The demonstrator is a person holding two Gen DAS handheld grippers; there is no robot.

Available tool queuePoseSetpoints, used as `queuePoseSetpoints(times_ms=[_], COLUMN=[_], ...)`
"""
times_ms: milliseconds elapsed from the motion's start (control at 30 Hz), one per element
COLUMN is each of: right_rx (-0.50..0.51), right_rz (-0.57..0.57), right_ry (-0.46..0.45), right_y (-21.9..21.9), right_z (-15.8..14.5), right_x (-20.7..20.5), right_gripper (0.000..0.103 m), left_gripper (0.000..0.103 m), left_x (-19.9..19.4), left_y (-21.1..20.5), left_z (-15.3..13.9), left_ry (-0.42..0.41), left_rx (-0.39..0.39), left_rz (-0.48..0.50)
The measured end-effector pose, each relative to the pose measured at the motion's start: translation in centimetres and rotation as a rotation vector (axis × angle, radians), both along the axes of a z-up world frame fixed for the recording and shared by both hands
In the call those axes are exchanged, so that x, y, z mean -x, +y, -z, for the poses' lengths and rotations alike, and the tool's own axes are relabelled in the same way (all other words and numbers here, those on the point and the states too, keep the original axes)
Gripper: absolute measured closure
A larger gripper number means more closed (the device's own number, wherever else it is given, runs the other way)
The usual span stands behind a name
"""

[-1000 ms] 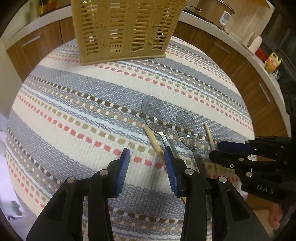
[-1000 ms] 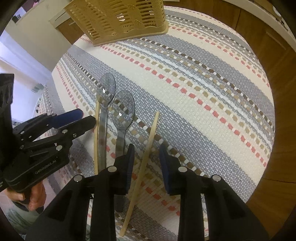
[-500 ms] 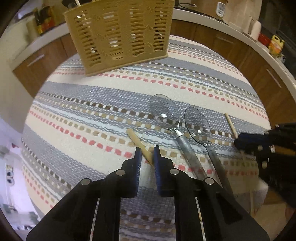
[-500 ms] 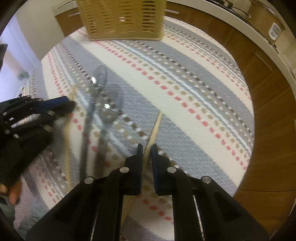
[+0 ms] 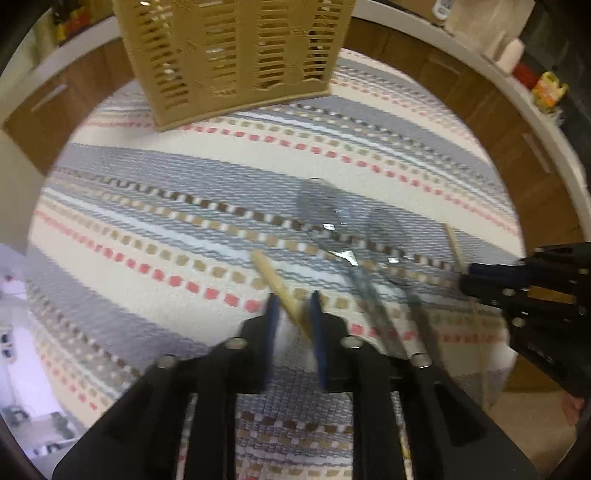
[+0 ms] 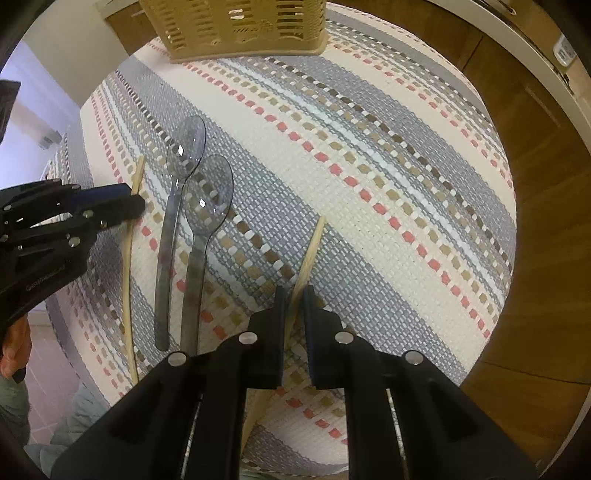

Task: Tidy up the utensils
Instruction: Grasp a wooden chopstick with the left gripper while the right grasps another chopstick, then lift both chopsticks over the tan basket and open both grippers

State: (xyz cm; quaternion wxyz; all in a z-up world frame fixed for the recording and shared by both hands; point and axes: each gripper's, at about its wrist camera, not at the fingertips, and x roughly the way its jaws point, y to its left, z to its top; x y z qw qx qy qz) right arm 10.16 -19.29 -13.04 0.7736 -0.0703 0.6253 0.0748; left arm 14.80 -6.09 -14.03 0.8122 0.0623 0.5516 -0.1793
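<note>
My left gripper [image 5: 291,314] is shut on a wooden chopstick [image 5: 279,286], whose tip points up and left over the striped cloth. My right gripper [image 6: 294,308] is shut on the other wooden chopstick [image 6: 312,247], which slants up to the right. Two clear grey plastic spoons [image 6: 195,206] lie side by side on the cloth between the chopsticks; they also show blurred in the left wrist view [image 5: 354,243]. A tan slotted utensil basket [image 5: 236,51] stands at the far side of the table and also shows in the right wrist view [image 6: 240,26].
The round table carries a striped woven cloth [image 6: 369,155]. Wooden cabinets and a white counter [image 5: 535,122] curve around behind it. The left gripper shows at the left of the right wrist view [image 6: 66,214], and the right gripper at the right of the left wrist view [image 5: 524,291].
Both grippers went from open around the chopsticks to shut on them. The left view is now blurred and closer to the basket; both chopsticks have shifted with the grippers.
</note>
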Motion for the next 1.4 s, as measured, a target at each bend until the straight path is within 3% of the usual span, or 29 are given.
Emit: queuePoseSetpoints(times_ms=[133,200,367,467,633,733,767,867,967,1033,1067,1133,1233,1333,1400], right_rx=[-0.009,-0.028,-0.096,-0.127,-0.175,-0.199,-0.207,-0.22,-0.234,-0.228,-0.228,-0.232,-0.239,-0.244,-0.256], right_rz=[-0.009,-0.005,0.009,0.012,0.024,0.029,0.027,0.024,0.016,0.008,0.005,-0.002,-0.019,-0.034,-0.036], right_ry=[-0.025,-0.036,-0.086,-0.122,-0.162,-0.157,-0.153,-0.153,-0.146,-0.138,-0.133,-0.119,-0.114,-0.129,-0.145], right_y=[0.3,0.0,-0.8,-1.1,-1.8,-1.9,-2.1,-2.2,-2.4,-2.5,-2.6,-2.9,-3.2,-3.1,-3.2], right_z=[-0.2,-0.4,-1.6,-2.6,-3.5,-3.5,-3.4,-3.2,-2.9,-2.8,-2.8,-2.6,-2.6,-3.1,-3.6], right_x=[0.1,0.2,0.7,0.8,1.0,0.7,0.6,0.8,0.8,1.0,1.0,0.9,0.9,0.9,0.9], right_gripper=[0.099,0.099,0.099,0.099,0.099,0.099,0.099,0.099,0.099,0.099,0.099,0.099,0.099,0.099,0.099], left_gripper=[0.095,0.103,0.103,0.103,0.103,0.103,0.103,0.083,0.082,0.082,0.082,0.093,0.096,0.098,0.1], left_x=[0.4,0.6,1.5,1.9,2.2,1.6,1.8,1.5,1.0,1.0,1.0,0.8,0.1,-0.4,-0.2], left_y=[-0.8,-0.3,0.8,0.8,2.1,2.2,2.7,2.8,2.0,1.0,0.3,-0.6,-1.3,-1.7,-1.3], left_z=[0.1,0.1,-1.1,-1.6,-2.6,-2.2,-2.3,-1.4,-0.5,-0.3,-0.4,-0.3,-0.4,-0.4,-0.8], left_ry=[-0.047,-0.071,-0.172,-0.192,-0.21,-0.125,-0.097,-0.048,0.007,-0.005,-0.005,0.007,0.048,0.061,0.032], left_rx=[-0.021,0.016,0.095,0.131,0.197,0.198,0.187,0.139,0.113,0.059,0.011,-0.08,-0.145,-0.159,-0.092], left_rz=[-0.023,-0.051,-0.072,-0.067,-0.06,-0.029,-0.019,-0.037,-0.048,-0.04,-0.03,-0.025,-0.001,-0.01,-0.03])
